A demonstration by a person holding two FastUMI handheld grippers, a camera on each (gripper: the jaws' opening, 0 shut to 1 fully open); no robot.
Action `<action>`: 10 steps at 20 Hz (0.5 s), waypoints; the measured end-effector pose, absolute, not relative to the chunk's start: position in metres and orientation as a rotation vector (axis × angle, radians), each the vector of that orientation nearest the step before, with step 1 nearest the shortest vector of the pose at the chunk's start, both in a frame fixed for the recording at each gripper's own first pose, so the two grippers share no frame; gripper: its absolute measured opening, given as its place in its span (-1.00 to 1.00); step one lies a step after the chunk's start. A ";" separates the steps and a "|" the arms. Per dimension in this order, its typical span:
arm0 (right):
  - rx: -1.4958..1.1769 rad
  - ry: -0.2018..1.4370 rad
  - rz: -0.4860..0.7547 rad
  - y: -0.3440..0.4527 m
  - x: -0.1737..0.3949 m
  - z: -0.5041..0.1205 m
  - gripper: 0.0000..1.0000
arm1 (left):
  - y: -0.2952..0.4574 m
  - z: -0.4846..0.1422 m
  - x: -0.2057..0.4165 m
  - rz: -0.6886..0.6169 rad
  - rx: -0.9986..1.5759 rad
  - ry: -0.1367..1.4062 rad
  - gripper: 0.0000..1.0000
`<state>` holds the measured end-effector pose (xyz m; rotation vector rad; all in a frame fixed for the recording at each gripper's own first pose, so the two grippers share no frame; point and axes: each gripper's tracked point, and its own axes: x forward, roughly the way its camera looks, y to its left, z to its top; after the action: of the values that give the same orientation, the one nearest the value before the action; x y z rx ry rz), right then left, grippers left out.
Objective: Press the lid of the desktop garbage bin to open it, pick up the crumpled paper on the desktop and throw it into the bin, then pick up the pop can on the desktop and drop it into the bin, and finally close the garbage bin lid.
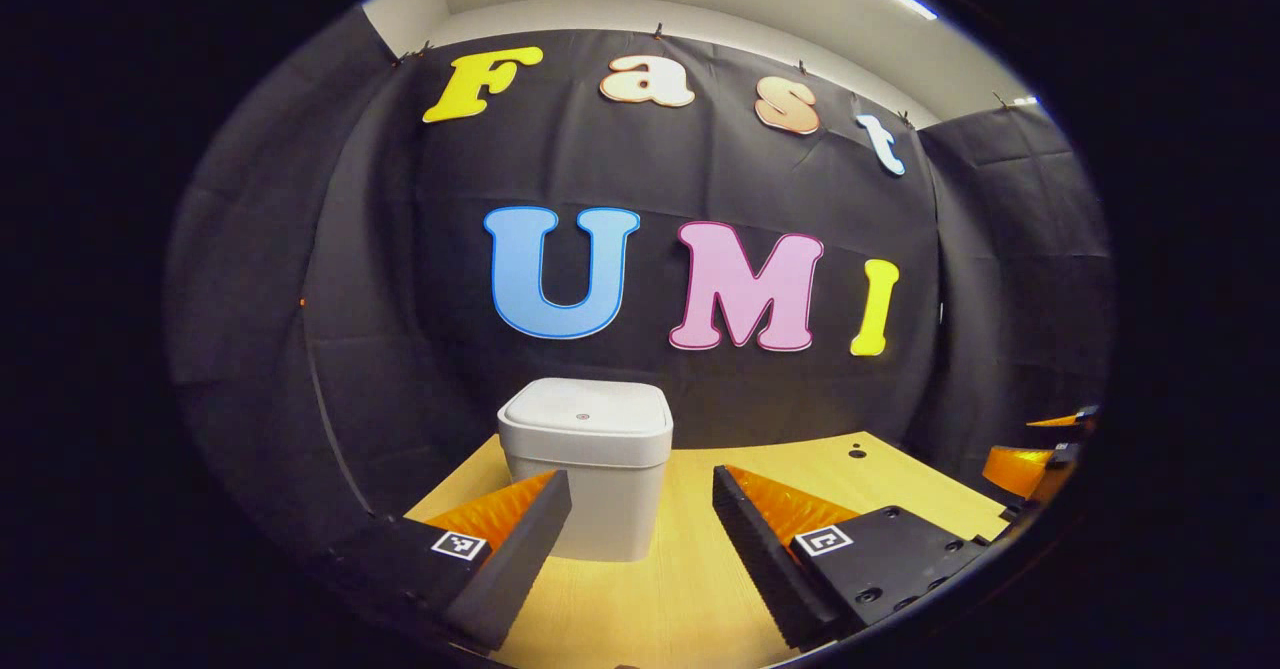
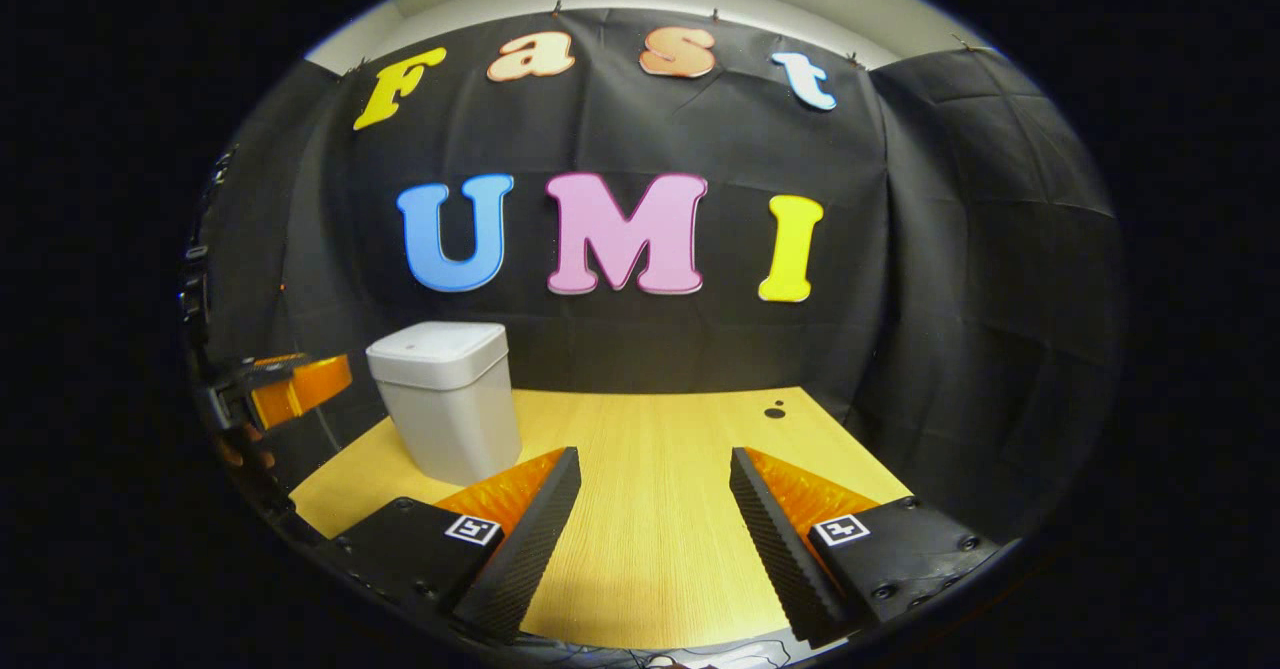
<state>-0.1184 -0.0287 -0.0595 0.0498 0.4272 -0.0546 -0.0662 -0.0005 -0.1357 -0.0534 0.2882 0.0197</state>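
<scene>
In the left gripper view, the left gripper [image 1: 640,509] is held above the table [image 1: 690,589] with its two fingers spread wide apart and nothing between them. The bin [image 1: 588,469] stands upright on the table directly ahead, slightly left of the gap between the fingers; the left finger [image 1: 520,549] overlaps the bin's lower left corner in the picture, and whether it touches the bin cannot be told. The lid [image 1: 586,411] lies flat and closed on top of the bin, with a small round mark near its centre. The bin sits near the far edge of the table, close to the black cloth wall [image 1: 640,189]. At the right edge of this view part of the right gripper [image 1: 1040,459] is visible, well apart from the bin. In the right gripper view, the right gripper [image 2: 655,509] has its fingers likewise spread wide, with bare table [image 2: 650,429] between them. The bin [image 2: 445,399] stands to the left of that gap, near the left finger [image 2: 530,529], lid [image 2: 440,341] closed. A dark round spot [image 2: 775,411] marks the table toward the far right corner. At the left edge, part of the left gripper [image 2: 290,384] appears beside the bin.
</scene>
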 end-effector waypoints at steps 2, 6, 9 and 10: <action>0.049 0.368 -0.054 -0.025 -0.122 -0.045 0.93 | -0.007 -0.124 -0.088 0.017 -0.065 0.257 0.92; 0.081 0.349 -0.009 -0.008 -0.128 -0.041 0.94 | -0.015 -0.106 -0.109 0.005 -0.059 0.200 0.91; 0.090 0.319 0.021 0.003 -0.127 -0.030 0.94 | -0.012 -0.099 -0.108 0.013 -0.027 0.187 0.91; 0.073 0.301 0.027 0.004 -0.125 -0.028 0.94 | -0.009 -0.095 -0.105 0.018 -0.022 0.179 0.91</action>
<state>-0.1255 0.0042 -0.0279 0.0733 0.3009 0.0272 -0.1049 -0.0094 -0.0953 -0.0216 0.1795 0.0185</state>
